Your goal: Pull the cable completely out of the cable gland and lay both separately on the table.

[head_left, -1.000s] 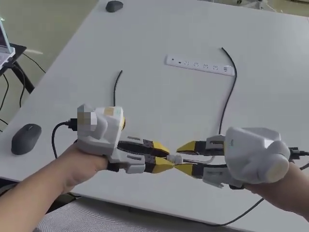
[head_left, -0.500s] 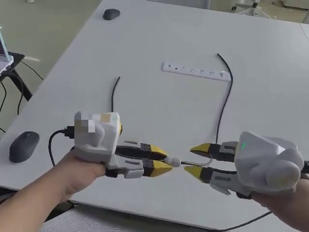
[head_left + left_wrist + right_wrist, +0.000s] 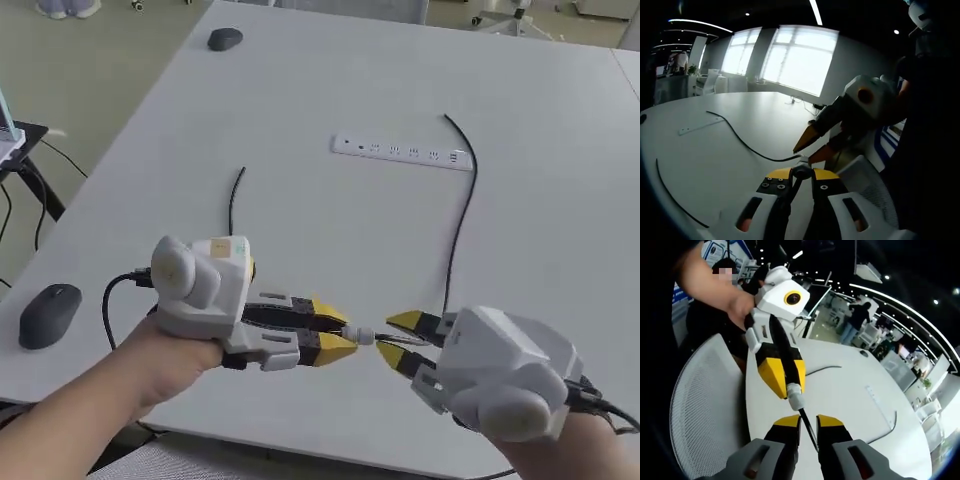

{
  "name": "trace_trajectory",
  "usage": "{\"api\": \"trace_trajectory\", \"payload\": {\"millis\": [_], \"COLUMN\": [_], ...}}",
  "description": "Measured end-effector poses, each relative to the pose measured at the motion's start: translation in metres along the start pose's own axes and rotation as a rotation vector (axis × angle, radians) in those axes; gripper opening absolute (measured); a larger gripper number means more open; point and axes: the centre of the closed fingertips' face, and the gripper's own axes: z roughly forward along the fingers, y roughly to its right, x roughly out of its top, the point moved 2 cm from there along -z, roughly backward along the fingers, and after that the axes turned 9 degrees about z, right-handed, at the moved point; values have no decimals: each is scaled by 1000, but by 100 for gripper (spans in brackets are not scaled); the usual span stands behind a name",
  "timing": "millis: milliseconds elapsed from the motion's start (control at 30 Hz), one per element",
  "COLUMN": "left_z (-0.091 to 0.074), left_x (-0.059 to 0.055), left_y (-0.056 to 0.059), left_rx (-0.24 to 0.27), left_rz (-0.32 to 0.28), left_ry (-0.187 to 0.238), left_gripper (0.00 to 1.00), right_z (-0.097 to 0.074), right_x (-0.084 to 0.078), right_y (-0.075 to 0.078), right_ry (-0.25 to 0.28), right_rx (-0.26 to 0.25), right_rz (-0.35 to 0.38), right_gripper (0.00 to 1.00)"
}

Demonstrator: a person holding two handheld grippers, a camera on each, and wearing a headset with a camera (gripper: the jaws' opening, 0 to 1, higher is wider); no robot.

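Nearest the viewer, a person is holding the two grippers tip to tip above the front edge of the white counter (image 3: 300, 240). The left gripper (image 3: 350, 333) is pressing its yellow jaws together on the small pale cable gland (image 3: 365, 336), which is protruding from the tips toward the right gripper (image 3: 392, 337) and is being carried in the air. From the gland's nose the thin black cable (image 3: 807, 427) is passing through the gap of the right jaws, which are standing narrowly spread. In the right gripper view, background is showing on both sides of the cable, so neither pad appears to be pressing it. The cable is therefore not yet out of the gland. Beyond the right gripper a long black line (image 3: 460, 220) is trailing across the counter toward the power strip (image 3: 400, 152). It is probably the rest of the same cable, though the junction is hidden. To the left a dark mouse (image 3: 48, 315) and a short loose black wire (image 3: 235, 195) are lying well apart, and a second mouse (image 3: 225, 38) is sitting near the far edge. Judging by appearance, the gland is acting as a light, rigid plastic part that tolerates firm clamping across its body. The cable is looking limp, light and smooth-jacketed, so it is likely to slip or buckle. The best hold is probably just beside the gland's nose, with the pull going straight along its axis.
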Motion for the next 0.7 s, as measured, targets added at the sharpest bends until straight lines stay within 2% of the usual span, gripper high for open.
{"api": "trace_trajectory", "payload": {"millis": [167, 333, 433, 700], "left_z": [2, 5, 7, 9], "left_x": [0, 0, -2, -5], "left_y": [-1, 1, 2, 5], "left_rx": [10, 8, 4, 1], "left_rz": [3, 8, 14, 16], "left_ry": [-1, -8, -20, -30], "left_gripper": [15, 15, 15, 15], "right_z": [-1, -1, -1, -2], "right_x": [-2, -2, -4, -9], "right_y": [-2, -3, -4, -6], "right_ry": [3, 2, -4, -20], "right_rx": [-47, -63, -58, -29], "right_rz": [4, -6, -23, 2], "right_gripper": [4, 3, 2, 1]}}
